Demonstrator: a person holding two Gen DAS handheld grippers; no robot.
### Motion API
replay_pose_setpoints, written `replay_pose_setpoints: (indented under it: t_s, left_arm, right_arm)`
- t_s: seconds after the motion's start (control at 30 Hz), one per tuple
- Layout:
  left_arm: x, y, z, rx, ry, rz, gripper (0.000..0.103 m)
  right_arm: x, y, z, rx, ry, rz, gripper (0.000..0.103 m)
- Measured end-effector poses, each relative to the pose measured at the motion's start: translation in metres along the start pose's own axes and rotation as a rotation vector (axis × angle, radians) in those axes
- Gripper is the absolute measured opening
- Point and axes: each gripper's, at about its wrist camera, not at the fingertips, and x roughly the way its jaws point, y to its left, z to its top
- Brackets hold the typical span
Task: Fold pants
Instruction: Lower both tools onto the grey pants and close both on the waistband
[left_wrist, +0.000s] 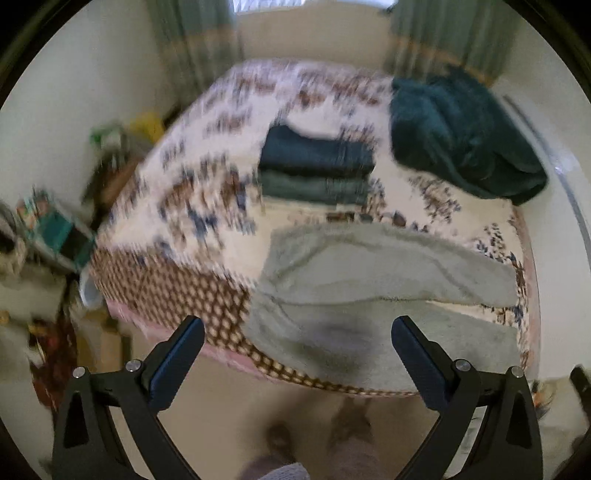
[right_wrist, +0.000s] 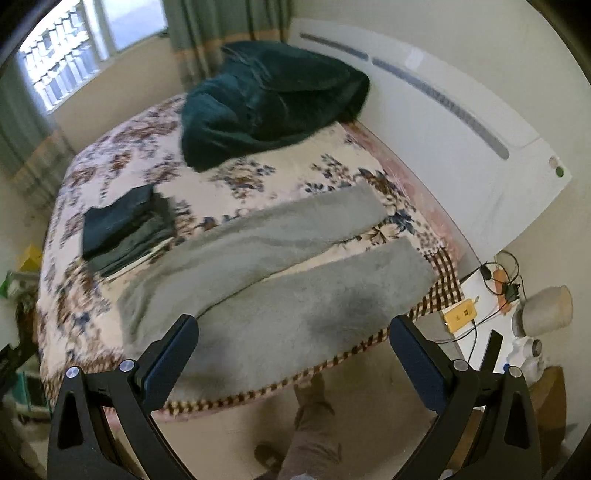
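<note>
Left wrist view. The left gripper (left_wrist: 297, 330) hangs above the near edge of the bed (left_wrist: 192, 295), its jaws spread wide with nothing between them. Beyond the fingertips the grey fleece pants (left_wrist: 388, 280) lie flat on the floral bedspread (left_wrist: 207, 192), the two legs running toward the right with a narrow gap between them, the nearer leg reaching the checked border of the spread. Farther back sits a stack of folded dark garments (left_wrist: 316, 166), apart from the pants. A crumpled dark teal blanket (left_wrist: 461, 136) occupies the far right of the bed. Green curtains (left_wrist: 195, 44) hang at the back wall. The picture is blurred.

Right wrist view. The right gripper (right_wrist: 293, 328) is likewise wide open and holds nothing, poised over the nearer leg of the grey fleece pants (right_wrist: 277, 266). The legs extend toward the white headboard (right_wrist: 461, 147); the waist end lies at the left. The stack of folded dark garments (right_wrist: 125, 229) rests just beyond the waist end. The dark teal blanket (right_wrist: 266, 99) lies at the far side near the headboard. A yellow device (right_wrist: 460, 314) with cables sits on a white surface right of the bed.
</note>
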Motion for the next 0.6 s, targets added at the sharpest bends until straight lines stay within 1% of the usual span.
replay_pose_setpoints:
  t_s: [0.07,0.1,0.17,0.2,0.3,0.37,0.4,0.43,0.5,0.57,0.6]
  left_arm:
    - [0.037,-0.002,0.018,-0.078,0.079,-0.004,0.103]
    - [0.061,-0.005,0.029,-0.136,0.124,0.003,0.103]
    - [0.097,-0.004,0.045,-0.232,0.19,0.004,0.103]
    - [0.12,-0.004,0.054,-0.296,0.227,0.014,0.103]
    - [0.184,-0.003,0.071,-0.479,0.312,0.015,0.103]
    - [0.227,-0.007,0.081,-0.576,0.373,0.024,0.103]
    - [0.251,-0.009,0.086,-0.625,0.399,0.025,0.103]
    - [0.273,-0.012,0.091,-0.67,0.416,0.03,0.103]
    - [0.314,-0.016,0.104,-0.733,0.438,0.035,0.103]
    - [0.347,-0.019,0.117,-0.77,0.448,0.05,0.103]
    - [0.369,-0.019,0.124,-0.797,0.447,0.059,0.103]
  right_arm:
    - [0.056,-0.006,0.034,0.008,0.015,-0.026,0.103]
    - [0.083,-0.008,0.05,0.007,0.02,-0.042,0.103]
    - [0.138,-0.01,0.079,-0.006,0.036,-0.072,0.103]
    - [0.171,-0.01,0.094,-0.019,0.052,-0.082,0.103]
    - [0.265,-0.01,0.129,-0.04,0.139,-0.088,0.103]
    - [0.329,-0.011,0.151,-0.044,0.191,-0.096,0.103]
    - [0.354,-0.012,0.158,-0.042,0.21,-0.097,0.103]
    - [0.383,-0.013,0.165,-0.039,0.23,-0.099,0.103]
    - [0.426,-0.011,0.175,-0.031,0.259,-0.112,0.103]
    - [0.482,-0.013,0.193,-0.017,0.273,-0.119,0.103]
    - [0.499,-0.015,0.195,-0.014,0.277,-0.131,0.103]
